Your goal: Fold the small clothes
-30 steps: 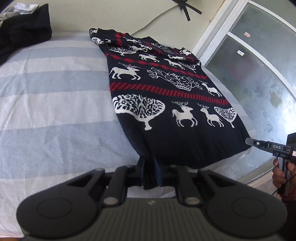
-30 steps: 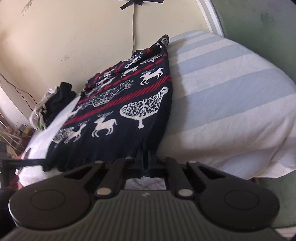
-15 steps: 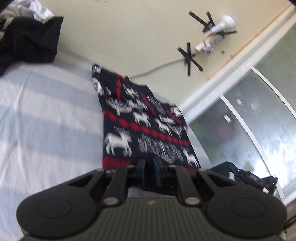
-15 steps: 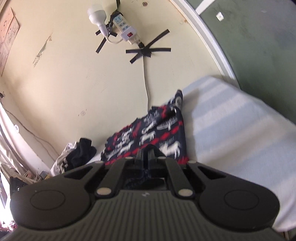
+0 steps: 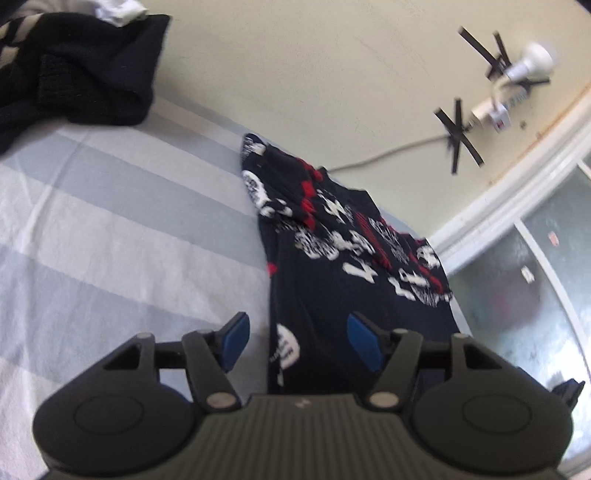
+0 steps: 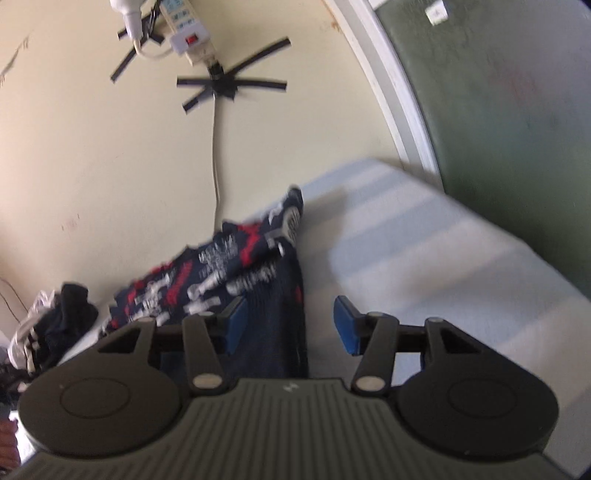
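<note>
Tools [image 5: 297, 341] [image 6: 288, 323] spread wide over folded sweater [image 5: 343, 266], nothing gripped

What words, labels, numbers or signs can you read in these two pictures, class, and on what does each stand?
None can be read.
Sweater: white motifs only, blurred; no letters made out.
Power strip: markings too small and blurred.
Left gripper and right gripper: a small pale mark on each body, a logo rather than letters.
Glass door: small stickers, unreadable.
</note>
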Demonstrator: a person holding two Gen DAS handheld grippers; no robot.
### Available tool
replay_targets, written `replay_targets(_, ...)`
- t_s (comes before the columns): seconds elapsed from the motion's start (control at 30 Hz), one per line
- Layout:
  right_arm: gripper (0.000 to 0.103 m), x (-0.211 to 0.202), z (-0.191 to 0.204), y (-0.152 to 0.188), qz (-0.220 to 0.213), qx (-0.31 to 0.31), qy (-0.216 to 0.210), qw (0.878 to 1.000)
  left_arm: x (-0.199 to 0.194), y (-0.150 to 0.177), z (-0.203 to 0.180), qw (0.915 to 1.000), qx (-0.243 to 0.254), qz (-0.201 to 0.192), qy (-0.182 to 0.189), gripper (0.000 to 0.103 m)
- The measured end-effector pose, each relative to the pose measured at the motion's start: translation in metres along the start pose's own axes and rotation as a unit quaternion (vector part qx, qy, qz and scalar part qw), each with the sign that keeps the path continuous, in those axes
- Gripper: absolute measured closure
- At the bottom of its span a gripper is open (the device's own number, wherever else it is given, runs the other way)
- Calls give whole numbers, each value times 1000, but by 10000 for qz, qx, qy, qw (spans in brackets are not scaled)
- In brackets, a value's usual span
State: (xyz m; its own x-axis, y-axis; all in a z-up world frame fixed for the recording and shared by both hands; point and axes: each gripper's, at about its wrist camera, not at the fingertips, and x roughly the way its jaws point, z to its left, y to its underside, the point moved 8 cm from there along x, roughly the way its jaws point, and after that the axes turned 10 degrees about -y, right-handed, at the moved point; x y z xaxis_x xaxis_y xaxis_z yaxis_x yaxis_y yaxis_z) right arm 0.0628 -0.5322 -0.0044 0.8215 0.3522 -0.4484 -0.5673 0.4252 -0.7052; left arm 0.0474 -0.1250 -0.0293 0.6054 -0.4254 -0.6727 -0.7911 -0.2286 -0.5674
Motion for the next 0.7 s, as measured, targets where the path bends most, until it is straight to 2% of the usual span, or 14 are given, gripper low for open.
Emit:
replay_targets(0.13,48,9,-1,18,143,9,85,9999,13,0,-20,9968,676,-154,-385,43)
replay_targets(0.17,48,12,1,18,143,-42,115,9998,16,-1,-23,9961,751,-177,-431,47)
replay_targets(0.23,48,22,7,15,163,-98,120,9997,26,-3,-26,9947,861,-203,-532,65)
replay_targets(0.27,48,28,9,13,184,-105,113,9997,31,-4,-25,9933,934,-206,-646,87)
replay_targets(0.3,48,33,9,12,219,-123,134,9996,34,-4,-23,9914,1004,-261,-792,94)
replay_targets(0.33,50,37,7,11,242,-149,174,9994,34,-4,-22,9901,1052,-369,-855,94)
replay_targets(0.4,88,45,7,8,203,-271,226,9992,25,-3,-22,9892,1043,-623,-823,95)
replay_targets(0.43,92,48,6,7,265,-233,219,9991,19,-3,-23,9875,1087,-812,-798,95)
replay_targets(0.53,93,42,12,-2,-137,-327,171,9992,-4,-9,-33,9782,1338,-1421,-709,95)
replay_targets(0.6,93,33,20,-11,-526,-414,23,9978,-8,-13,-38,9730,1429,-1650,-756,95)
replay_targets(0.67,93,35,18,-17,-667,-290,114,9973,1,-16,-39,9683,1535,-1697,-1006,95)
replay_targets(0.7,93,41,14,-16,-587,-249,212,9977,11,-15,-37,9672,1588,-1629,-1127,94)
